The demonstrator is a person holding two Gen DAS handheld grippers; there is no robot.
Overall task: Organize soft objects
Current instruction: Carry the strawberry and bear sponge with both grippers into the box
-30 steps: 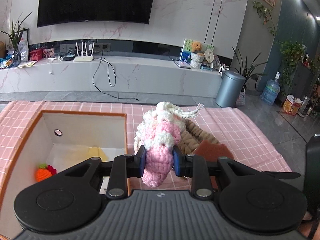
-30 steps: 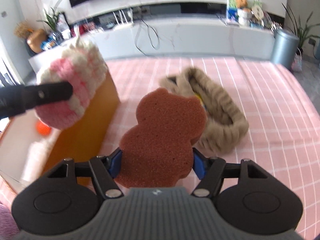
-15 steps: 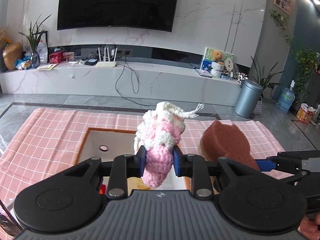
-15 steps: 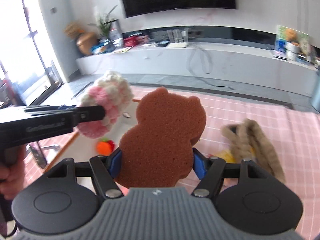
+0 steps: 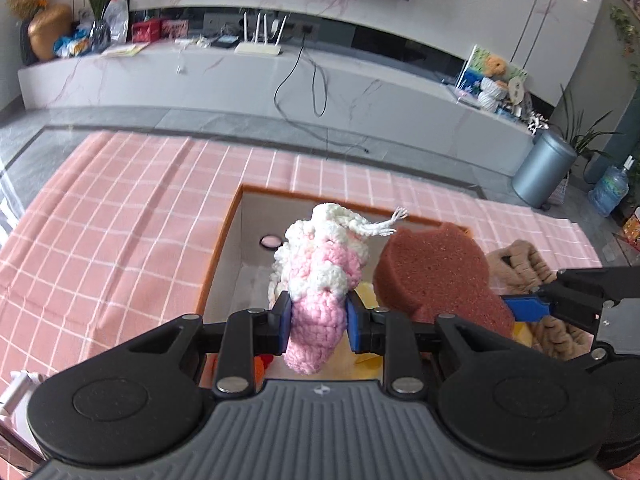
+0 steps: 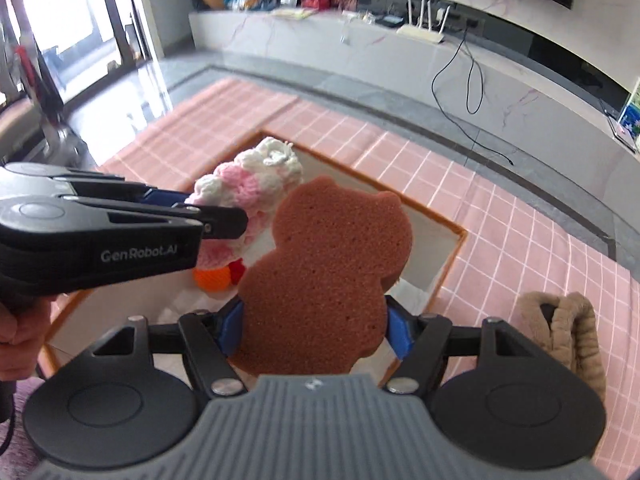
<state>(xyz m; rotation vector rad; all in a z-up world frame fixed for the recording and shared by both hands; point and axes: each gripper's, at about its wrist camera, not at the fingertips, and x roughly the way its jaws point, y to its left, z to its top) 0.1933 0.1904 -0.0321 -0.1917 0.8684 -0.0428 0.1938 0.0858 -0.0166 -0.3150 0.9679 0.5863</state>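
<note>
My left gripper (image 5: 316,320) is shut on a pink and white crochet toy (image 5: 320,276), held above the open orange-rimmed box (image 5: 224,240). My right gripper (image 6: 316,332) is shut on a brown bear-shaped sponge (image 6: 328,284), also over the box (image 6: 456,248). In the right wrist view the left gripper (image 6: 224,216) comes in from the left with the crochet toy (image 6: 256,184). In the left wrist view the sponge (image 5: 432,272) hangs just right of the toy. An orange and red crochet piece (image 6: 218,278) lies in the box.
A tan furry band (image 6: 568,332) lies on the pink checked cloth (image 6: 520,240) right of the box, also visible in the left wrist view (image 5: 532,264). A yellow item (image 5: 366,292) lies in the box. A person's hand (image 6: 16,340) holds the left gripper. Floor and a white TV bench lie beyond.
Both grippers have swung left from beside the box to over it, each keeping its grip. The furry band has slid to the right edge of both views.
</note>
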